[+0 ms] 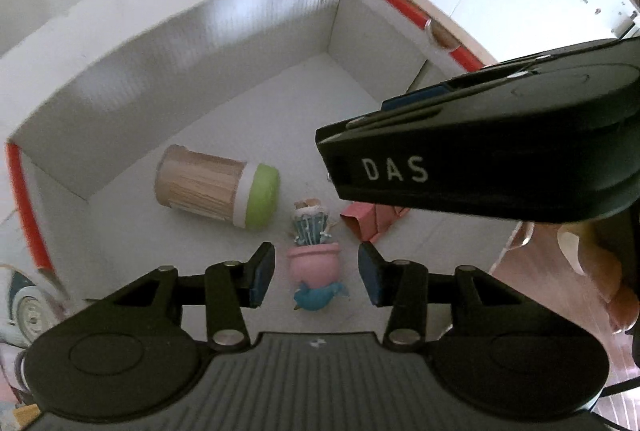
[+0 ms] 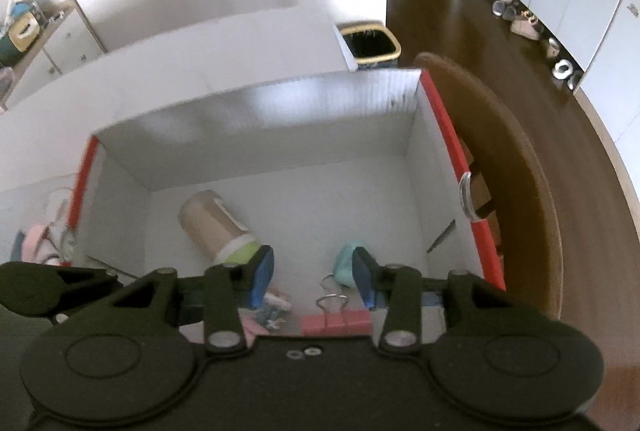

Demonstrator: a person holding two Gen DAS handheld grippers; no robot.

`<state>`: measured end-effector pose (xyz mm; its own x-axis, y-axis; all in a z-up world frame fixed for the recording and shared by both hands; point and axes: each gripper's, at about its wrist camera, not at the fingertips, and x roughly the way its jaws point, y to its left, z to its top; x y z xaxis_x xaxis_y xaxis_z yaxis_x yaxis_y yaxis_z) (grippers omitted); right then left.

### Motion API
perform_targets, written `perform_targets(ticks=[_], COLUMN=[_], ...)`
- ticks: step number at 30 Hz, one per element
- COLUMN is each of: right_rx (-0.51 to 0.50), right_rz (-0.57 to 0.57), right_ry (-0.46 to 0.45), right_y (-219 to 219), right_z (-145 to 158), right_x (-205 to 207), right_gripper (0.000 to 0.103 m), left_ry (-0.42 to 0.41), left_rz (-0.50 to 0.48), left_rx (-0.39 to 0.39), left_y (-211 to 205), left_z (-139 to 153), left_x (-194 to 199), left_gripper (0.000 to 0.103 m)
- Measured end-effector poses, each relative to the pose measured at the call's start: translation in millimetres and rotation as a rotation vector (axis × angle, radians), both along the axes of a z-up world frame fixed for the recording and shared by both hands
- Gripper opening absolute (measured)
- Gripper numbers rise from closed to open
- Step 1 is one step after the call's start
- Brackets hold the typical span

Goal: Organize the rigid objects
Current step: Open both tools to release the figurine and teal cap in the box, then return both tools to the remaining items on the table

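Both grippers hover over an open white box with a red rim (image 1: 24,199). On its floor lie a toothpick jar with a green lid (image 1: 216,191), a small cactus figurine in a pink pot with a blue bird (image 1: 314,263) and a pink binder clip (image 1: 372,223). My left gripper (image 1: 316,277) is open above the figurine, its blue pads clear of it on both sides. My right gripper (image 2: 313,279) is open too, with nothing between its pads. Below it lie the pink binder clip (image 2: 336,323) and a teal clip (image 2: 346,263). The jar (image 2: 216,227) lies to the left.
The right gripper's black housing (image 1: 480,159) crosses the left wrist view, with a hand (image 1: 580,271) under it. The box stands on a round wooden table (image 2: 528,191). A dark bin (image 2: 370,45) stands on the floor beyond. Toys (image 1: 20,303) lie outside the box's left wall.
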<state>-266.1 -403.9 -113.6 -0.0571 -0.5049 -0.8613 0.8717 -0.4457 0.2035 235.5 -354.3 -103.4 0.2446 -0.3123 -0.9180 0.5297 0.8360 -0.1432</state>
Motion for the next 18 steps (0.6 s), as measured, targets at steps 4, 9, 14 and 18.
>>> perform_targets(ticks=[4, 9, 14, 18], right_rx=[-0.046, -0.102, -0.155, -0.215], right_rz=[-0.003, -0.023, -0.041, -0.052], right_ry=[0.033, 0.049, 0.036, 0.026], right_y=[12.4, 24.3, 38.9, 52.2], right_z=[14.5, 29.4, 47.0, 61.0], right_x=[2.7, 13.1, 29.1, 42.6], right_gripper=[0.049, 0.054, 0.06, 0.064], left_ry=[-0.038, -0.09, -0.15, -0.188], left_rz=[0.01, 0.026, 0.033, 0.034], left_rx=[-0.04, -0.084, -0.126, -0.156], left_y=[11.3, 30.1, 53.0, 69.5], left_z=[14.9, 37.1, 54.6, 65.2], left_x=[-13.0, -14.8, -28.4, -42.2], left_gripper=[0.045, 0.045, 0.045, 0.045])
